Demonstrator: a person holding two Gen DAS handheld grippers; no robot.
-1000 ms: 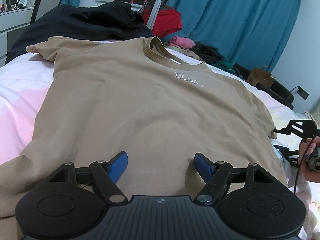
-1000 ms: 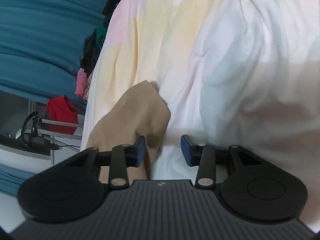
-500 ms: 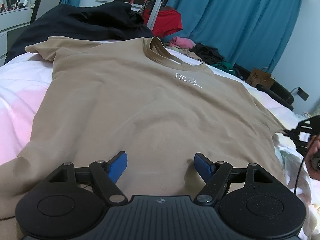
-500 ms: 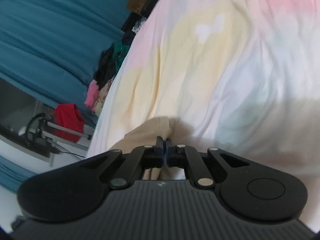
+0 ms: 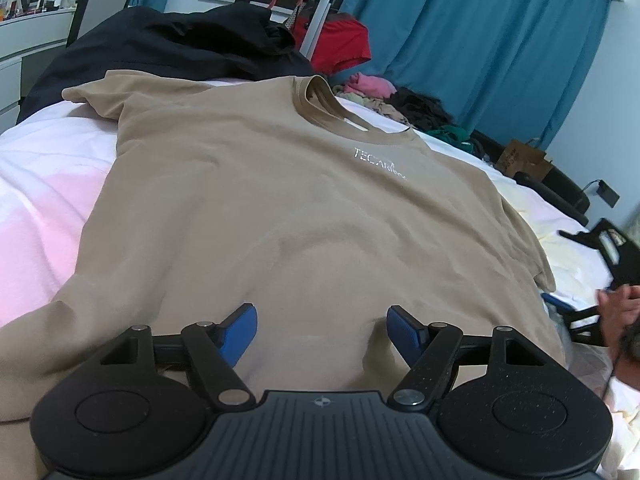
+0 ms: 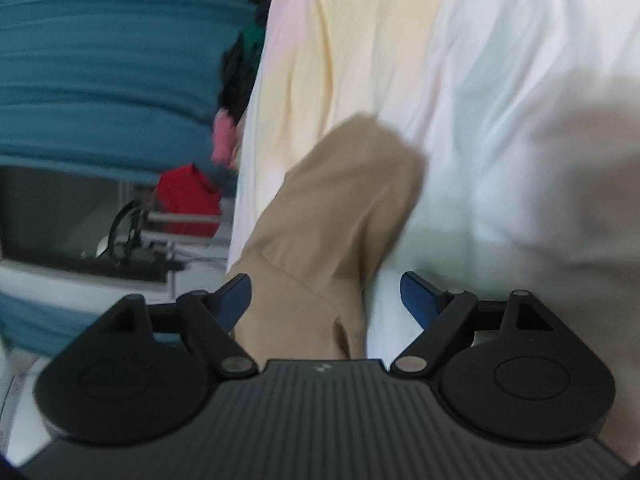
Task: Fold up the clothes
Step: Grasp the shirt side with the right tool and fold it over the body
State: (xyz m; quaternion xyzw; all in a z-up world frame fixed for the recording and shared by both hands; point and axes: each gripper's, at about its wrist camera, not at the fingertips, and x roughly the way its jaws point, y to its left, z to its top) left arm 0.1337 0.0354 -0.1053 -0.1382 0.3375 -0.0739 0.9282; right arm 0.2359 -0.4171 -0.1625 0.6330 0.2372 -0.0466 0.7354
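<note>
A tan T-shirt with small white chest lettering lies spread front-up on the pastel bedsheet, collar at the far end. My left gripper is open, its blue pads just above the shirt's lower body. My right gripper is open over the shirt's right sleeve, which lies flat on the sheet between the jaws. The right gripper also shows at the right edge of the left wrist view, with the hand holding it.
A black garment is piled beyond the shirt's far left. A red garment hangs on a metal rack; more clothes lie by the blue curtains. A cardboard box sits at right. The sheet extends beyond the sleeve.
My right gripper shut near the sleeve edge half a second ago and has now opened wide again; the sleeve lies flatter and further out. My left gripper stayed open and nearly still.
</note>
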